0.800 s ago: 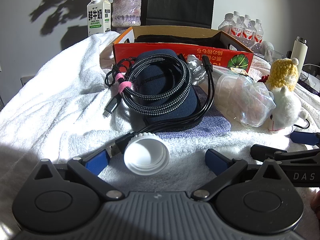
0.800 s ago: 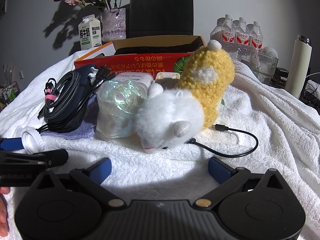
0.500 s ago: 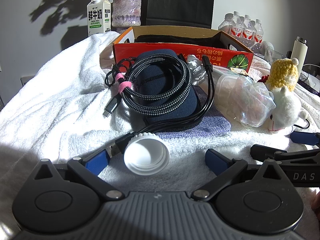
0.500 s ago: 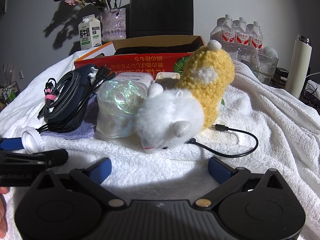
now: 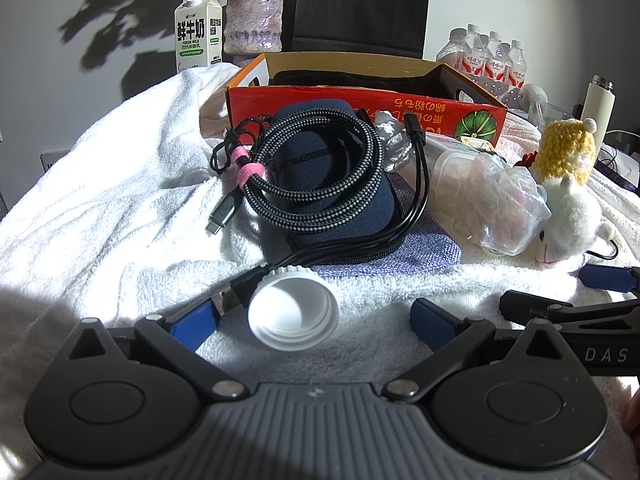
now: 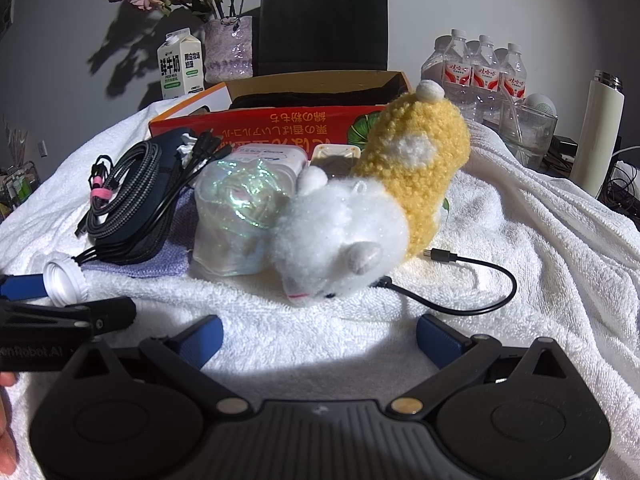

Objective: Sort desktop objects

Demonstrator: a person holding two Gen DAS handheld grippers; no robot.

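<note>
My left gripper (image 5: 314, 316) is open low over the white towel, with a white screw cap (image 5: 293, 308) lying between its blue fingers, untouched. Behind it a coiled braided cable (image 5: 316, 168) rests on a navy pouch (image 5: 336, 196). My right gripper (image 6: 318, 336) is open and empty, just in front of a white and yellow plush toy (image 6: 372, 216) lying on its side. A clear plastic container (image 6: 240, 216) sits left of the plush. The cap also shows in the right wrist view (image 6: 66, 283). An orange cardboard box (image 5: 360, 100) stands open behind.
A black charging cable (image 6: 472, 284) curls right of the plush. A purple cloth (image 5: 400, 248) lies under the pouch. A milk carton (image 5: 198, 34), vase (image 5: 254, 20), black bag (image 6: 324, 20), water bottles (image 6: 480, 68) and white flask (image 6: 600, 132) stand along the back.
</note>
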